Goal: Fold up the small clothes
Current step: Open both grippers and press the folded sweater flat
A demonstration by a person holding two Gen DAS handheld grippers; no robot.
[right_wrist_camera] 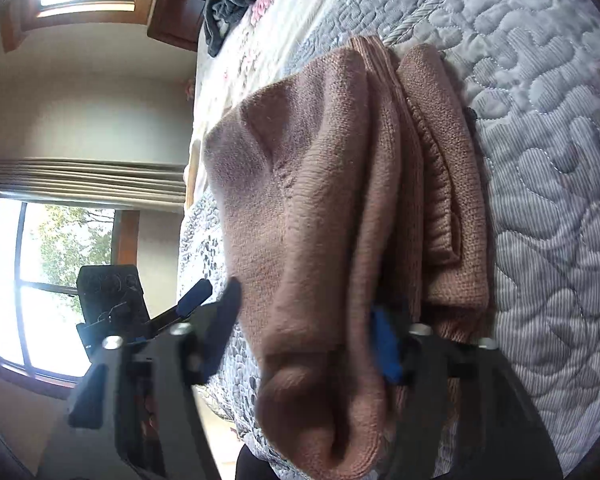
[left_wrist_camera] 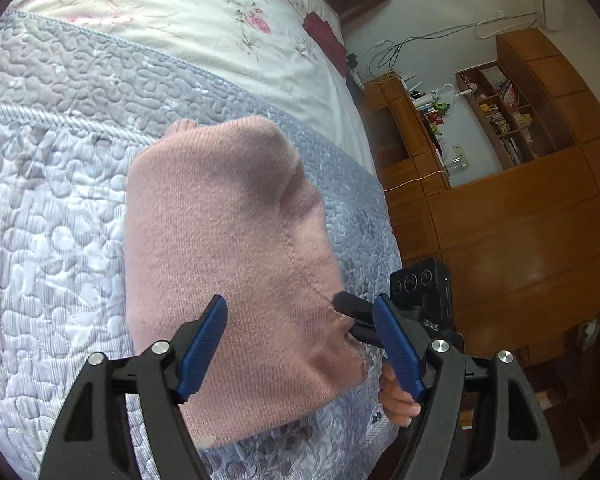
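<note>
- Left gripper (left_wrist_camera: 300, 348): jaws wide open, nothing held; pink knit garment (left_wrist_camera: 228, 248) lying in the gap and under it, without a clear grip from either blue pad (left_wrist_camera: 204, 348).
- Right gripper (right_wrist_camera: 300, 344): jaws also spread wide, with a thick folded edge of the same garment (right_wrist_camera: 320, 200) bulging between them; blue pad (right_wrist_camera: 386, 344) on one side touching the knit, the other side apart from it. Looks more like cradling or releasing than a firm pinch, but blurred, so not sure.
- Seen also from the left wrist view: tip of the right gripper (left_wrist_camera: 354, 310) at the garment's edge, a hand (left_wrist_camera: 396, 396) behind it.
- Garment resting on the grey quilted bedspread (left_wrist_camera: 60, 208) near the bed's edge, already in several layers.
- Step in hand, as judged: last fold or squaring of the bundle.
- Next move calls for closing on the loose thick edge, laying it flat over the layers, then pressing smooth; bulky knit probably springs open again.
</note>
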